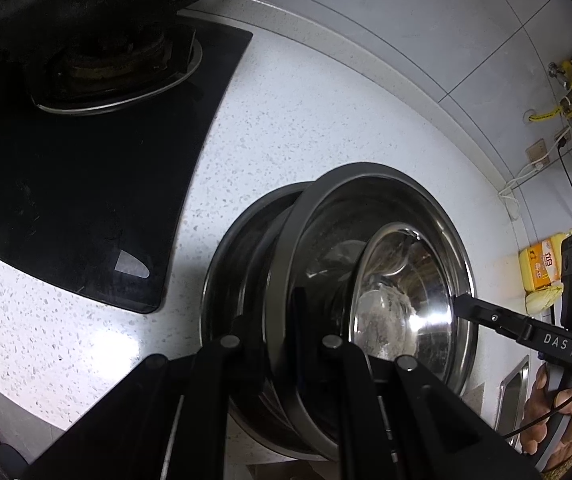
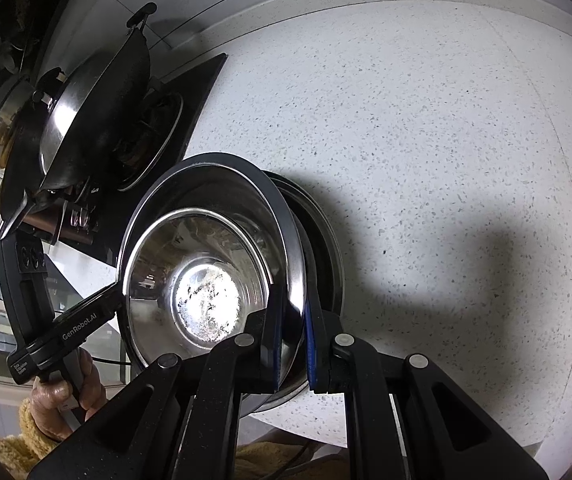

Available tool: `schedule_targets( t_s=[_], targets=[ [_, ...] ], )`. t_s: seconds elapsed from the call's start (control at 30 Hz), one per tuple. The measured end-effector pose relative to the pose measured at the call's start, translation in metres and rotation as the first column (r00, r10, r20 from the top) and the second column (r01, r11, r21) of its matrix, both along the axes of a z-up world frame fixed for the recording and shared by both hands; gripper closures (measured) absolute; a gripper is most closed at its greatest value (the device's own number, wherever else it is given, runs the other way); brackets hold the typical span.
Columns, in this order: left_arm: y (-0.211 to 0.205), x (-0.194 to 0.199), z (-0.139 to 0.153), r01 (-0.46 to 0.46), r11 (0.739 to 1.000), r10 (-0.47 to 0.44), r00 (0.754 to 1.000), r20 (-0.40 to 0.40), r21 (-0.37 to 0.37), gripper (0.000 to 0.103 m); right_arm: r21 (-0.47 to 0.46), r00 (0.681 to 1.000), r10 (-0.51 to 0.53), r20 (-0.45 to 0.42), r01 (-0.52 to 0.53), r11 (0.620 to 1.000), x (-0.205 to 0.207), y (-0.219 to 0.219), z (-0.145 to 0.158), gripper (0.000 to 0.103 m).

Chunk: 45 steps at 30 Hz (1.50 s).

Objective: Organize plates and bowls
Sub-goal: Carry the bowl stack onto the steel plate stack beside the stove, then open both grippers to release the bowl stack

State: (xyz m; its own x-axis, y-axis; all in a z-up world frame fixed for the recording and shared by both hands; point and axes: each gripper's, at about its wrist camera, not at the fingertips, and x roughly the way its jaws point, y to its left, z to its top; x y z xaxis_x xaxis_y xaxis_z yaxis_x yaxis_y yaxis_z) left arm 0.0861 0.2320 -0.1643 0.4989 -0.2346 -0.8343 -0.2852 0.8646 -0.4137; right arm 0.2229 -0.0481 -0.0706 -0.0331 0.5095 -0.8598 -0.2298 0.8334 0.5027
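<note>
Right tongs [image 2: 291, 344] astride bowl rim [image 2: 286, 216]

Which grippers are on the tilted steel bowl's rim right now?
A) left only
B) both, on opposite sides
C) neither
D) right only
B: in the right wrist view the right gripper pinches the near rim of the tilted steel bowl while the left gripper grips its far side.

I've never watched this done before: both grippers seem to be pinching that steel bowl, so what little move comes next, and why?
Probably lower it gently. The steel bowl is tilted, held at opposite rims by the right gripper and left gripper, sitting partly in the darker bowl on the countertop, not yet nested level.
</note>
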Motion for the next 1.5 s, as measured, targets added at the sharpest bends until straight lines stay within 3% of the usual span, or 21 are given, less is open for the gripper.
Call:
schedule_targets(
  t_s=[0.47, 0.73, 0.97, 1.17, 1.2, 1.27, 1.33, 1.5],
  targets=[
    [0.001, 0.004, -0.013, 0.008, 0.999, -0.008, 1.0, -0.019, -0.031, 0.094, -0.027, 1.0, -0.018, 0.002, 0.018, 0.999, -0.003, 0.002, -0.006, 0.092],
    [-0.002, 0.002, -0.009, 0.018, 1.0, -0.018, 1.0, -0.005, -0.01, 0.094, -0.039, 0.999, -0.03, 0.02, 0.031, 0.999, -0.008, 0.002, -0.006, 0.091],
    [-0.006, 0.0, -0.007, 0.036, 0.999, -0.036, 0.999, 0.002, 0.01, 0.092, -0.041, 0.996, -0.06, 0.066, 0.063, 0.997, -0.013, 0.0, -0.001, 0.091],
    [-0.01, -0.006, -0.002, 0.039, 0.999, -0.04, 0.999, 0.024, 0.035, 0.091, -0.041, 0.985, -0.081, 0.155, 0.088, 0.995, -0.02, -0.003, 0.016, 0.091],
    [-0.01, -0.007, -0.002, 0.038, 0.999, -0.039, 0.999, 0.025, 0.036, 0.091, -0.041, 0.981, -0.082, 0.177, 0.091, 0.995, -0.022, -0.003, 0.02, 0.089],
    [-0.01, -0.009, -0.001, 0.04, 0.998, -0.041, 0.999, 0.032, 0.039, 0.091, -0.051, 0.973, -0.087, 0.212, 0.1, 0.994, -0.027, -0.004, 0.027, 0.074],
    [-0.011, -0.011, 0.001, 0.039, 0.998, -0.042, 0.998, 0.045, 0.048, 0.09, -0.055, 0.966, -0.095, 0.241, 0.112, 0.992, -0.032, -0.006, 0.033, 0.066],
    [-0.012, -0.02, 0.007, 0.038, 0.996, -0.044, 0.996, 0.08, 0.077, 0.09, -0.079, 0.945, -0.122, 0.303, 0.153, 0.985, -0.045, -0.014, 0.045, 0.054]
  ],
)
